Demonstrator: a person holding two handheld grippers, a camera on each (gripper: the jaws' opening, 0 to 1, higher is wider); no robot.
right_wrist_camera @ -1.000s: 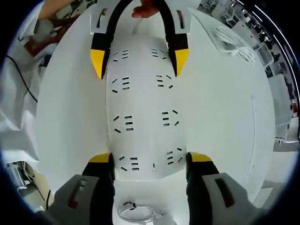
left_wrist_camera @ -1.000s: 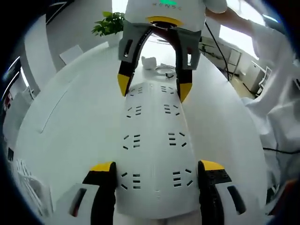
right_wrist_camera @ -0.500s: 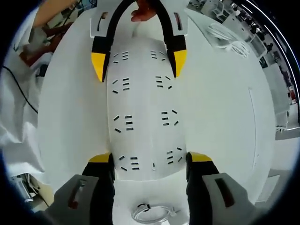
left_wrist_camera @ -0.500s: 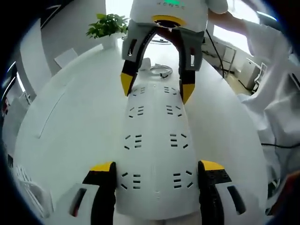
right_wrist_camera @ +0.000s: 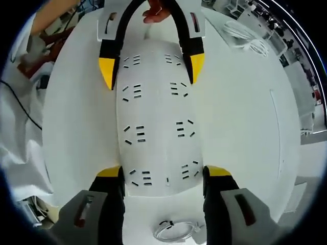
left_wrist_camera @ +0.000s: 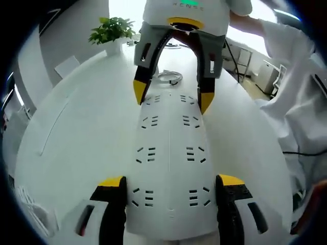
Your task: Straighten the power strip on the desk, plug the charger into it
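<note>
Both claws clamp the power strip (left_wrist_camera: 169, 163) — left gripper (left_wrist_camera: 169, 185) one end, right gripper (right_wrist_camera: 162, 176) opp. end — so swing both together, w/ even squeeze, till it's square on the desk (left_wrist_camera: 76, 138).

This looks like an office or a lab. There is a big white table (left_wrist_camera: 76, 127) with a green potted plant (left_wrist_camera: 110, 30) at its far edge. Bright windows (left_wrist_camera: 245, 43) stand behind it. A person in a white coat (left_wrist_camera: 296, 102) stands beside the table.
</note>
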